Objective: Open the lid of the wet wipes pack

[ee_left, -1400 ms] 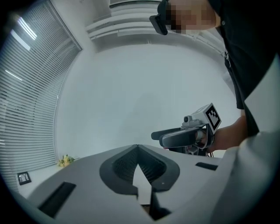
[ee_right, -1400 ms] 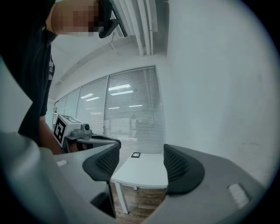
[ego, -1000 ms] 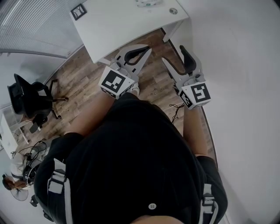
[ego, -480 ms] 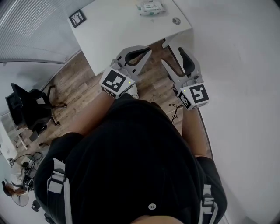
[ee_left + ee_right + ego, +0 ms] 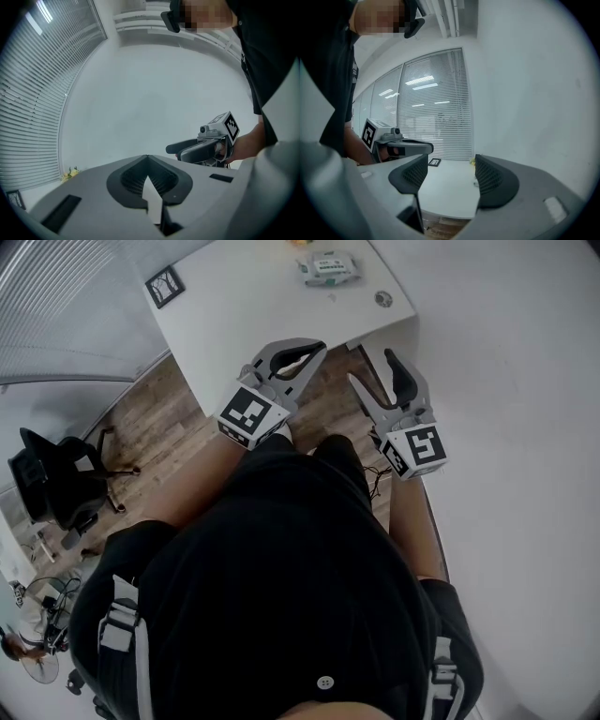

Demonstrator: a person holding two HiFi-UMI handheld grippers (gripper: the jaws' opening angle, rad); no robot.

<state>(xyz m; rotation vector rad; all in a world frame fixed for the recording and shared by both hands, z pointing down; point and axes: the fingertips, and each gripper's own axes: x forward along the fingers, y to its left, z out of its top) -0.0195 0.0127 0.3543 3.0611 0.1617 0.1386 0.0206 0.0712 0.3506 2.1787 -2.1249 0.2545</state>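
Task not started. The flat white-and-green wet wipes pack sits untouched on the far side of the white table, well apart from me. My left gripper has its jaws together and empty; my right gripper is wide and empty.

White table, white-green wipes pack, brown wood-grain floor, black chair.

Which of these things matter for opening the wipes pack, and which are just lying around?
For the job:
wet wipes pack, lid not yet touched
left gripper, jaws together
right gripper, jaws apart

Just lying about:
small round object
black-framed square
office chair
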